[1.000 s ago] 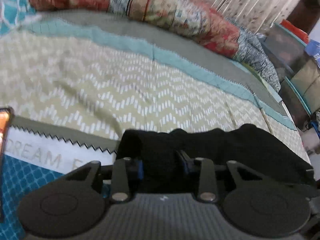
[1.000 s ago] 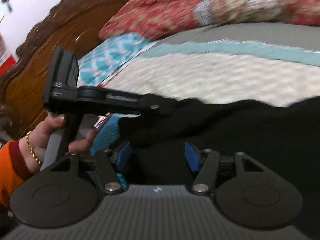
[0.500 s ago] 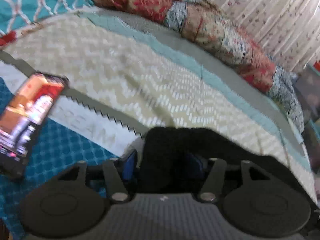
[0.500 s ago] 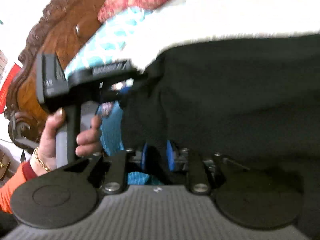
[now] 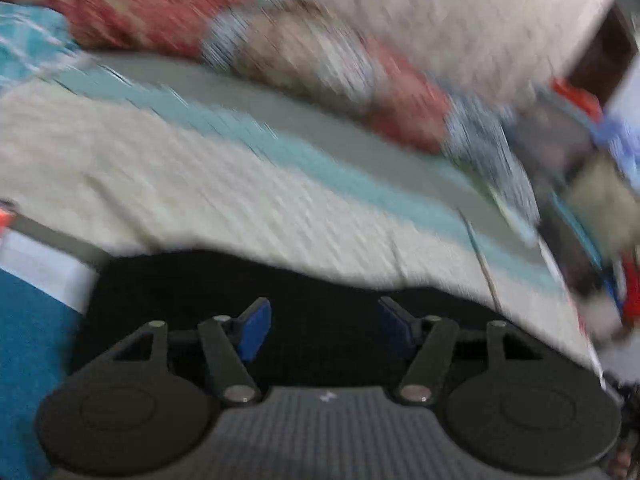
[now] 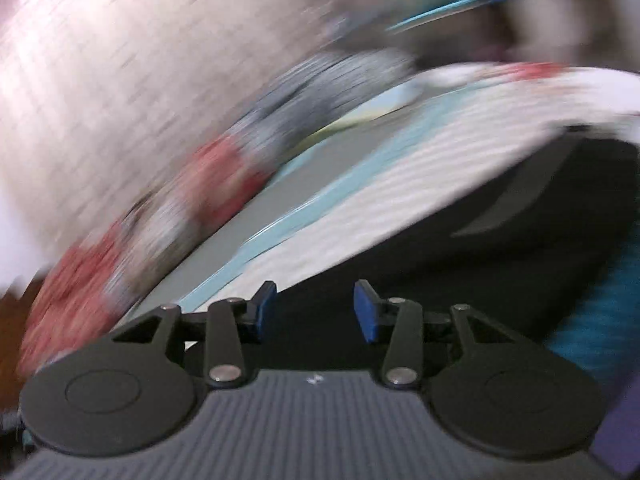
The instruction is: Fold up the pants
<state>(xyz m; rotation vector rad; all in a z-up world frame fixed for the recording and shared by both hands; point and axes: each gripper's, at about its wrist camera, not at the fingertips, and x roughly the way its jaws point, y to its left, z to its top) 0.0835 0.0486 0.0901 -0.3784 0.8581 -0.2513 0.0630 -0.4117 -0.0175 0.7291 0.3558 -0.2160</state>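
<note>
The black pants [image 5: 280,276] lie flat on the patterned bedspread [image 5: 180,184], just ahead of my left gripper [image 5: 324,324]. Its blue-padded jaws stand wide apart with nothing between them, over the near edge of the cloth. In the right wrist view the pants [image 6: 500,248] spread to the right across the bed. My right gripper [image 6: 314,308] is open and empty above their near edge. Both views are heavily motion-blurred.
A red patterned quilt [image 5: 280,40] lies rolled along the far side of the bed, with a pale curtain [image 5: 460,12] behind it. A teal-blue cloth [image 5: 28,332] covers the bed at the near left. Boxes and clutter [image 5: 592,152] stand off the bed's right end.
Both grippers held the pants half a second ago; both have opened and let them go. The pants now lie flat on the bed. Both cameras have swung quickly, the right one toward the curtain.
</note>
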